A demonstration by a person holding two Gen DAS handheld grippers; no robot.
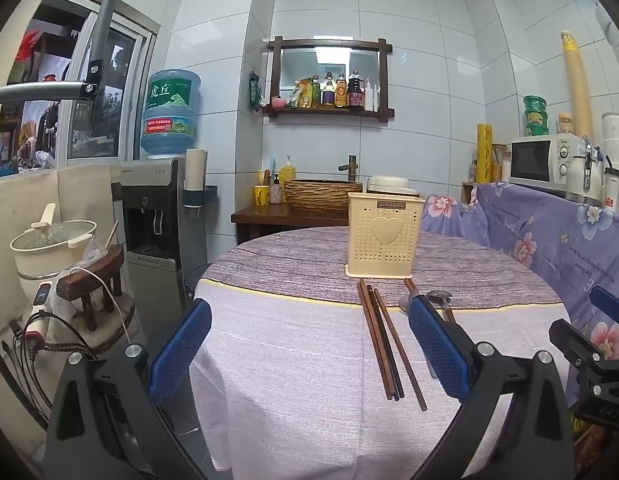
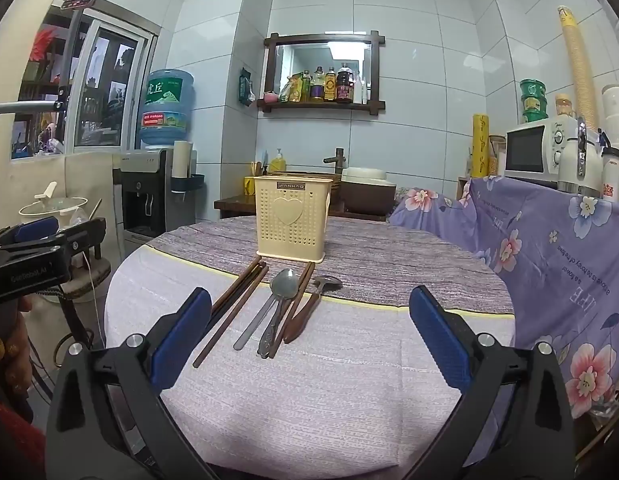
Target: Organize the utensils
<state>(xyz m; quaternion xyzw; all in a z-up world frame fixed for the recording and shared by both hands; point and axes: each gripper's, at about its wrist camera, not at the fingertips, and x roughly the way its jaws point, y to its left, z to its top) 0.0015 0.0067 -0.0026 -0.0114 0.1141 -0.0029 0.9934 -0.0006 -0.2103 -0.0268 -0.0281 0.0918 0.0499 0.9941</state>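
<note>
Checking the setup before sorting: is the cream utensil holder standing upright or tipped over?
Upright. The utensil holder stands on its base on the table, heart panel vertical, open top facing up.

Even, cool indoor light; sharp centre, strong fisheye bending and dark corners; a ceiling light glares in the mirror [image 1: 329, 68].

left wrist view: sat low by the near edge of the round table [image 1: 309, 360], faced the cream utensil basket [image 1: 384, 236], which stood right of centre.
right wrist view: same height, same heading, a bit further right, so the utensil basket [image 2: 292, 222] landed left of centre.
shared: basket, chopsticks [image 1: 383, 344] in front of it, the tiled wall behind.
</note>
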